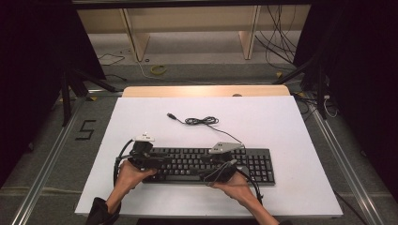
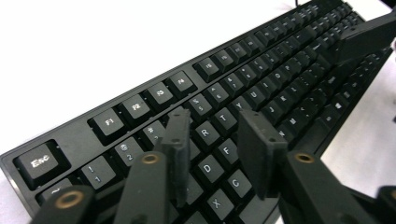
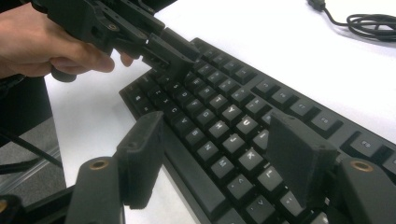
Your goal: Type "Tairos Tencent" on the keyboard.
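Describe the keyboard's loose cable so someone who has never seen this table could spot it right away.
Start at the white board covering the table, then find the black keyboard near its front edge. Behind the keyboard, toward the far side, the cable lies in a small black coil. Its plug end sticks out to the left, and it is the one thin, tangled thing on the bare white surface.

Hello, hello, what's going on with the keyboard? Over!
Left gripper open over letter keys. Right gripper open, straddling the front edge. Black plastic keyboard flat on white table. Its coiled black cable lies behind, clear.
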{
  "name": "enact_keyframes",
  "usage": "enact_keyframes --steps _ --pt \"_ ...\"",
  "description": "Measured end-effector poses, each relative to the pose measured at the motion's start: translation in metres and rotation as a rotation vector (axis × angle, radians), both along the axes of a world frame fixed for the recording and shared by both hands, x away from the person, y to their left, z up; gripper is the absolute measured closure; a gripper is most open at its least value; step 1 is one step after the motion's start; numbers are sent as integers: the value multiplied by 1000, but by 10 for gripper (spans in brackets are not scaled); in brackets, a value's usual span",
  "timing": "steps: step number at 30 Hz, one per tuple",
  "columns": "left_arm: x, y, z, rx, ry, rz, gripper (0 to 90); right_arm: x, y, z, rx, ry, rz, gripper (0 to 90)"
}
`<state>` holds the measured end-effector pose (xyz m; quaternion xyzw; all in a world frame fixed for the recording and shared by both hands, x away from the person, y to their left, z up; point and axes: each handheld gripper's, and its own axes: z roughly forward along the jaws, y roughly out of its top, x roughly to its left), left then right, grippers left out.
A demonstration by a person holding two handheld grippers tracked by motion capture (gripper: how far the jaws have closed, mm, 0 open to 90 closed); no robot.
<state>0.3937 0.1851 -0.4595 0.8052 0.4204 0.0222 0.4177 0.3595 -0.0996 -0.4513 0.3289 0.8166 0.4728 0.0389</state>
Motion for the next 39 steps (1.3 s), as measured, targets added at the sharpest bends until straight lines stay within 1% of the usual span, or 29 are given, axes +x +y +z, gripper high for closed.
enact_keyframes --steps 3,6,10,11,15,19,20,22,27,33,36,39 --pt "-3 1 2 -15 0 2 577 0 2 1 -1 -3 1 384" --pt "-5 2 3 -14 -4 4 518 1 3 2 -5 -4 -1 397" --pt "-9 5 3 -26 -5 13 460 3 5 4 -7 2 -2 423" --pt "-9 5 3 -29 -5 14 446 4 6 4 -10 -3 -1 431" --pt "-12 7 4 -41 -10 20 405 6 8 5 -17 7 -2 478" --pt "-14 7 4 -54 -17 22 389 9 11 5 -30 20 1 554" --pt "-15 7 4 -57 -20 24 387 10 12 5 -31 17 2 576" --pt "-16 8 5 -61 -28 25 382 11 14 5 -40 26 2 620" --pt "-20 9 6 -79 -39 22 373 15 19 2 -66 30 12 715" --pt "-24 12 6 -97 -49 22 360 17 28 -6 -110 56 36 827" --pt "-25 13 6 -103 -59 24 352 18 32 -9 -125 56 52 875" --pt "-27 14 6 -112 -66 23 351 18 36 -12 -145 63 61 900"
